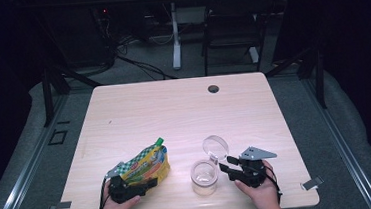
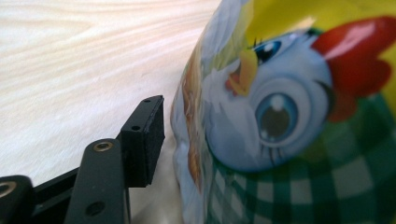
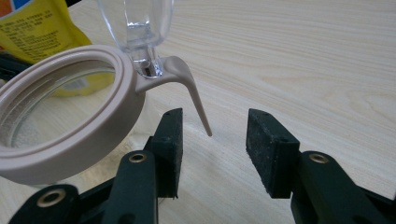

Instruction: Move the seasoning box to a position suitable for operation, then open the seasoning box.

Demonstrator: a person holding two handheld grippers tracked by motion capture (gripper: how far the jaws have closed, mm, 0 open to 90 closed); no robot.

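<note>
A yellow and green spouted snack pouch [image 1: 145,165] with a cartoon chicken [image 2: 289,116] leans over the front left of the table. My left gripper [image 1: 148,183] reaches under its lower end. One pad [image 2: 147,140] stands right beside the pouch's edge, and the pouch hides the other jaw. A clear jar [image 1: 204,177] with a beige rim [image 3: 70,130] stands at front centre, its clear lid [image 1: 215,146] flipped up on the hinge. My right gripper [image 1: 227,164] is open just right of the jar. The rim's thin beige tab [image 3: 191,93] hangs free between the open pads of that gripper [image 3: 212,149].
The pale wooden table [image 1: 174,110] has a cable hole [image 1: 213,88] near its far edge. Both hands rest near the front edge. A chair [image 1: 232,25] and a white desk leg [image 1: 175,40] stand on the floor beyond the table.
</note>
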